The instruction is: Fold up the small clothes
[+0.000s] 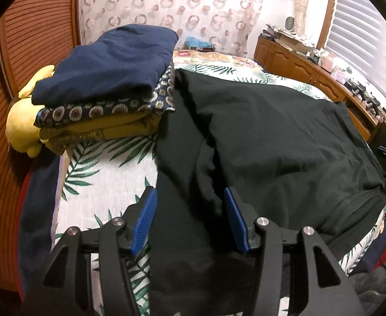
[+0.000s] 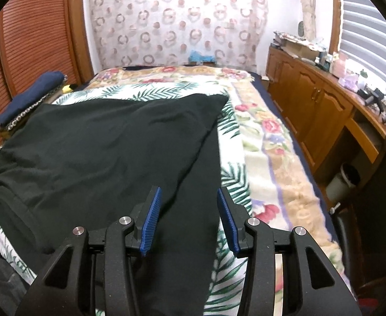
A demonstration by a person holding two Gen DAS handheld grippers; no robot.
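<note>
Three folded garments, navy on top, form a stack (image 1: 106,89) at the palm-print bed's (image 1: 108,168) edge, while the black cloth garment (image 1: 272,142) lies half-folded beneath both released hand-held grippers, left hand-held gripper (image 1: 190,197) and right hand-held gripper (image 2: 189,197).

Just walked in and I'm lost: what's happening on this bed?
A person is folding clothes with a hand-held gripper in each hand. A black garment lies spread on the palm-leaf bedspread. The left hand-held gripper and the right hand-held gripper hover over its near edge, jaws open, gripping nothing. A stack of folded clothes sits at the bed's left side.
</note>
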